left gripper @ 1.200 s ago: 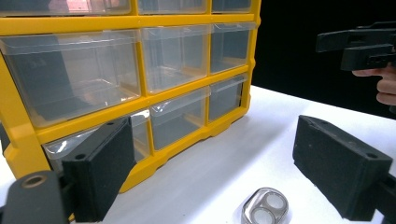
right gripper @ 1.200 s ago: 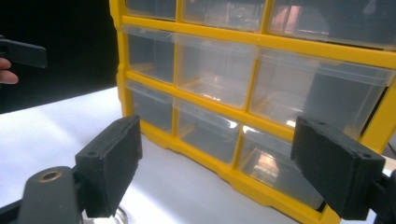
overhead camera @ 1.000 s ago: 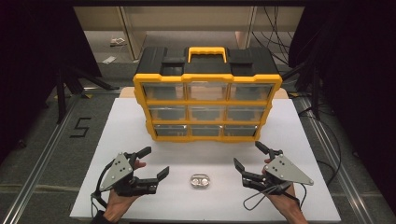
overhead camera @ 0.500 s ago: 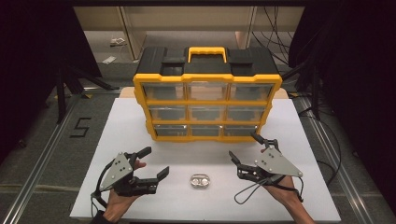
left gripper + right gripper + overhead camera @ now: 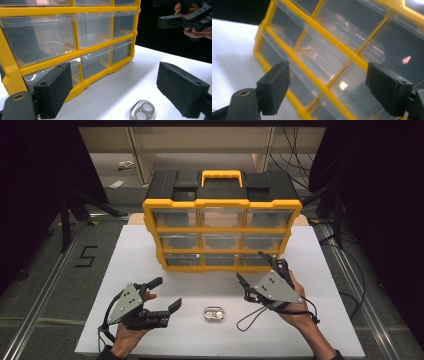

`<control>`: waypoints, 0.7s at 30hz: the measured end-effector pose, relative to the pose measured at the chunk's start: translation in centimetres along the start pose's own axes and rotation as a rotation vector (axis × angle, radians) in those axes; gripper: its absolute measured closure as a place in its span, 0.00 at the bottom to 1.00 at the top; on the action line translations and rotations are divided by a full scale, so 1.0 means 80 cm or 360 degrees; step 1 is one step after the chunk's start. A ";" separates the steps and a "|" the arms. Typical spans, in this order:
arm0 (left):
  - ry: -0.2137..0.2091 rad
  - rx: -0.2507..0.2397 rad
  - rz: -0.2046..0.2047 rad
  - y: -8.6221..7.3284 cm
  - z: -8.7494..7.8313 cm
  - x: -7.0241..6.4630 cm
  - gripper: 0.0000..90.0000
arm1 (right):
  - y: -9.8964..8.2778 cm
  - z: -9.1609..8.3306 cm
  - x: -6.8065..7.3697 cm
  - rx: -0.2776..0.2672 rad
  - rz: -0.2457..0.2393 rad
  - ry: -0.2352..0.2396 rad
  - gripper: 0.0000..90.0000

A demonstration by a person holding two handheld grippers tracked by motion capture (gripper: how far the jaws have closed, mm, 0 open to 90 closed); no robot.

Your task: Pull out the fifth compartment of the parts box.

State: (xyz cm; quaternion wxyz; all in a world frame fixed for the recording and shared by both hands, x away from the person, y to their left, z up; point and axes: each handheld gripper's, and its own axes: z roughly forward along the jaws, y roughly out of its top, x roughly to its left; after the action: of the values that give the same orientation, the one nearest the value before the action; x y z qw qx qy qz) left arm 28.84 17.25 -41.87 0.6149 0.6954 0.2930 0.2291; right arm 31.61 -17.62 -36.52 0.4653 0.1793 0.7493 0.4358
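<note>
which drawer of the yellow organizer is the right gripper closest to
The bottom-right drawer of the organizer: the right gripper, open, hovers just before it; the others lie higher or farther left.

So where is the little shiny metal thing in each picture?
High view: the small metal piece lies on the white table, bottom centre, between the two tongs.
Left gripper view: bottom centre-right, between the black jaws.
Right gripper view: not in it.
Shared landmark: the yellow drawer cabinet.

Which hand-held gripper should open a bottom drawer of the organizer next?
Probably the right hand-held gripper: open, raised just before the yellow organizer's bottom-right drawer. The left hand-held gripper sits low and farther off.
</note>
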 end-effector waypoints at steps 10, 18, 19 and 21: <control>-0.0006 0.0001 0.0000 0.000 0.001 0.000 0.14 | 0.013 0.023 0.007 0.0025 -0.0293 -0.0091 0.24; -0.0008 -0.0003 -0.0003 0.000 0.000 0.000 0.14 | 0.017 0.040 0.009 0.0056 -0.0425 -0.0140 0.26; -0.0008 -0.0004 -0.0002 0.000 0.000 0.000 0.14 | 0.018 0.042 0.009 0.0060 -0.0444 -0.0145 0.26; -0.0009 -0.0006 -0.0001 0.000 0.000 0.000 0.14 | 0.019 0.045 0.010 0.0070 -0.0484 -0.0165 0.26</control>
State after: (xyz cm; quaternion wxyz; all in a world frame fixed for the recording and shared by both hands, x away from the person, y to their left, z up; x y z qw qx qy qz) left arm 28.83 17.25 -41.85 0.6170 0.6948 0.2911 0.2276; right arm 34.12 -14.49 -36.40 0.5598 0.0961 0.7523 0.3338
